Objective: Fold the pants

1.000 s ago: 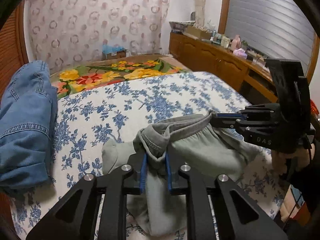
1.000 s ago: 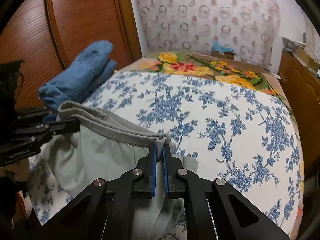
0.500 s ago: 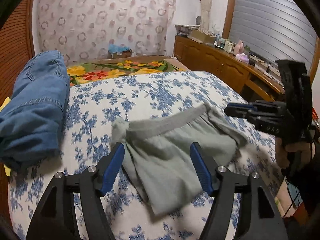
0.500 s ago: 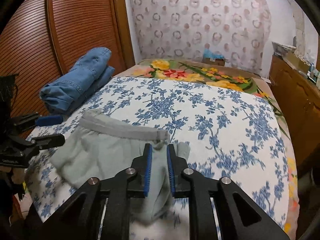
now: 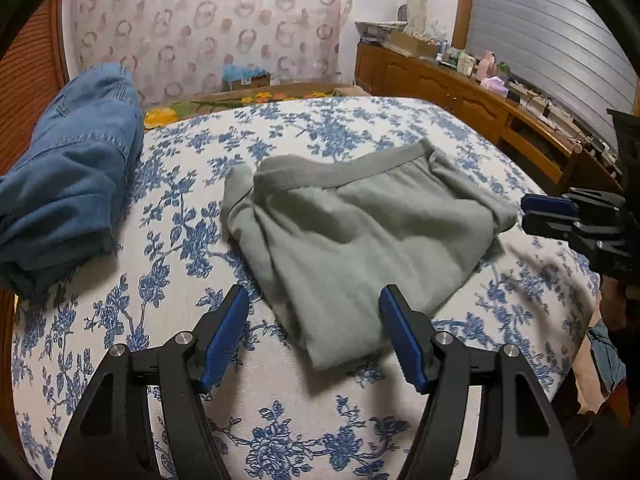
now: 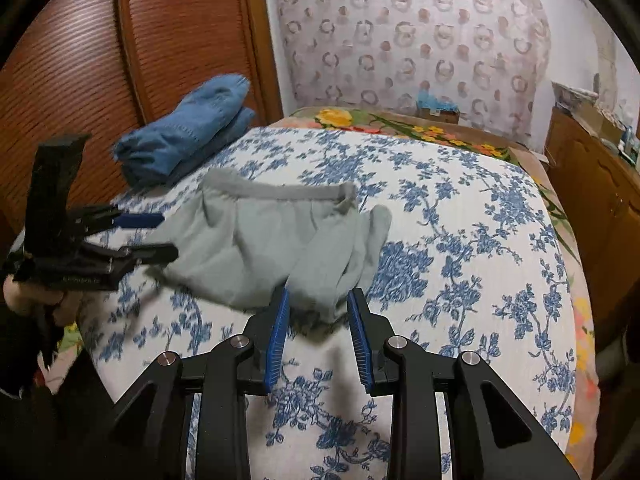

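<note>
L tool (image 5: 312, 336) spread wide, empty; R tool (image 6: 318, 334) partway apart, jaws just been opening, nothing gripped.

2 wrist fisheyes, each looking forward and down along its own fingers at the bed (image 5: 280, 432). Left cam sits at the near edge, facing the curtain (image 5: 208, 28) and the dresser (image 5: 460, 92) on the right; gray pants (image 5: 360, 236) close, mid-frame. Right cam faces the same curtain with the wooden doors (image 6: 80, 72) on its left. Shared: bed, pants, folded jeans (image 6: 184, 136), curtain. Each cam catches the other gripper at frame edge: right gripper (image 5: 548, 216), left gripper (image 6: 148, 236).
</note>
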Action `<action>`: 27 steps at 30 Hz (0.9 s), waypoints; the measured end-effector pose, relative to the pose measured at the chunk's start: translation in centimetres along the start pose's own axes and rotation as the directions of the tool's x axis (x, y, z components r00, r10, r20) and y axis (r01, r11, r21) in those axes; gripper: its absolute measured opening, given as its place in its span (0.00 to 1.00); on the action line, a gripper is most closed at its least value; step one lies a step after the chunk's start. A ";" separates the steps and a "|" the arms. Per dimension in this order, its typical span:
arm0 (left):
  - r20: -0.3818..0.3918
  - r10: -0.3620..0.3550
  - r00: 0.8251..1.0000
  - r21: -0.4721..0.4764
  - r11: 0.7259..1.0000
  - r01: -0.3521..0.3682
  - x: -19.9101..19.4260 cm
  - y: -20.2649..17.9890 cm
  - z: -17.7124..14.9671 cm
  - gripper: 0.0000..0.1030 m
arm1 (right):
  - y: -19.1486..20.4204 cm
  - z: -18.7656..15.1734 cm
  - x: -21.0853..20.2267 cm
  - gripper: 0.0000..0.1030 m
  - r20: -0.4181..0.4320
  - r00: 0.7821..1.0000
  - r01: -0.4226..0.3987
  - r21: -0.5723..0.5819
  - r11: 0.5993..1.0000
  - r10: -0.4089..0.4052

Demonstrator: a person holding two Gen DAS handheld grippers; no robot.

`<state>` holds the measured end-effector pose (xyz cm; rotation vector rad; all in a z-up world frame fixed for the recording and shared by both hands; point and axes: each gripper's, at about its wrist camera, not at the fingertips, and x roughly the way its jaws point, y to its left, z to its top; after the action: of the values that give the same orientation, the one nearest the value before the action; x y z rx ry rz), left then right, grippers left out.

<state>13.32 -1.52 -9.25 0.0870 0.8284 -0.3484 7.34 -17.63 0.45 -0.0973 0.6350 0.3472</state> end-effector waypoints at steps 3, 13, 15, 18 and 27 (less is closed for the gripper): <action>-0.009 0.006 1.000 -0.013 1.000 -0.006 0.4 0.3 -0.1 0.67 | -0.1 0.0 0.8 0.30 -0.024 1.000 0.017 -0.011 1.000 -0.017; -0.011 0.005 1.000 -0.019 1.000 -0.005 0.8 0.5 -0.4 0.68 | 0.0 0.5 1.4 0.05 -0.031 0.999 0.040 -0.057 0.998 -0.042; -0.011 0.004 1.000 -0.019 1.000 -0.004 0.9 0.6 -0.5 0.69 | -0.6 0.9 0.5 0.05 -0.023 0.998 0.057 -0.067 0.996 -0.059; -0.014 -0.007 1.000 -0.031 1.000 0.007 0.9 0.7 -0.5 0.69 | -2.1 1.2 -0.7 0.04 -0.010 0.998 0.057 -0.048 0.997 -0.058; -0.010 0.000 1.000 -0.039 0.999 -0.001 0.9 1.0 -0.6 0.69 | -4.1 -0.2 -0.8 0.04 -0.047 0.996 0.072 0.043 0.997 -0.070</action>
<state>13.80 -0.66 -10.39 0.0524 0.8448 -0.3312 8.06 -21.78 0.74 -0.0852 0.6818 0.2631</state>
